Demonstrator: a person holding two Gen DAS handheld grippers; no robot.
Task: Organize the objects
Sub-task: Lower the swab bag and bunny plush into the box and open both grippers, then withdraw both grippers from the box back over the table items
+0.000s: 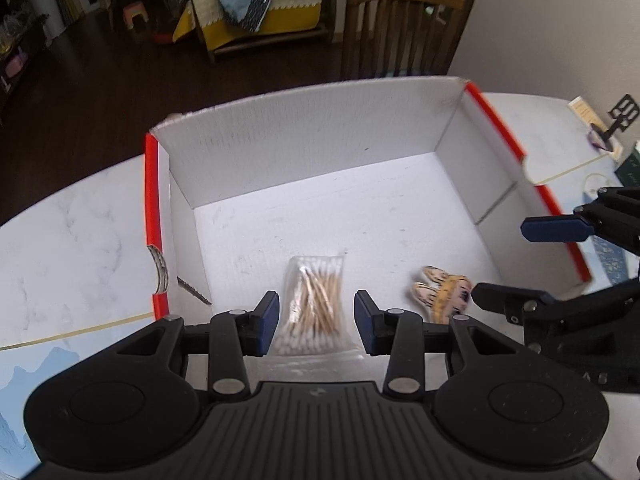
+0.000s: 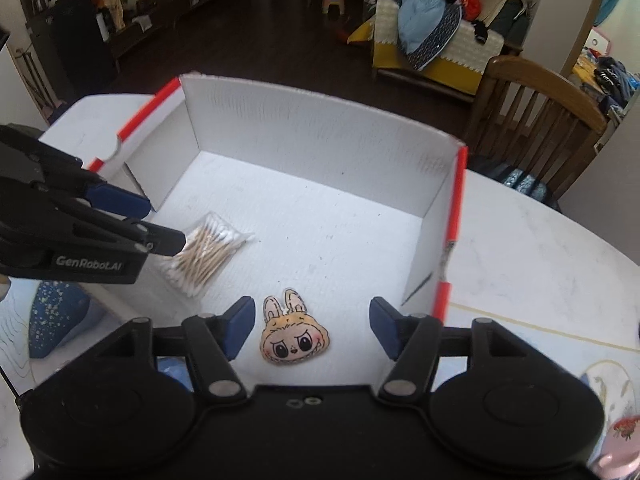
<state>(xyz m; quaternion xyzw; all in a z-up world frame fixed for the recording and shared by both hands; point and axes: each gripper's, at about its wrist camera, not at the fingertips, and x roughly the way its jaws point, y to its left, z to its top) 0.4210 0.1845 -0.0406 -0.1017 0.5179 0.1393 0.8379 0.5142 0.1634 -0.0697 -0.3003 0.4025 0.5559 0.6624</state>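
A clear bag of cotton swabs [image 1: 314, 304] lies on the floor of a white cardboard box with orange edges [image 1: 300, 144]. My left gripper [image 1: 316, 314] hovers over the bag, its blue pads apart and clear of the bag's sides. Beside it lies a flat bunny-face charm [image 1: 444, 292]. In the right wrist view the charm [image 2: 294, 332] rests on the box [image 2: 320, 132] floor between the wide-apart pads of my right gripper [image 2: 312, 322], untouched. The swab bag [image 2: 208, 252] lies to its left under the left gripper [image 2: 166, 224]. The right gripper [image 1: 500, 260] shows at the right edge.
The box stands on a white marble-look table [image 1: 72, 232] with a blue patterned mat [image 2: 56, 316] at its near edge. A wooden chair [image 1: 404, 28] stands behind the table. Small items and a black stand [image 1: 618, 120] sit at the far right. A flowered dish [image 2: 612, 392] lies near right.
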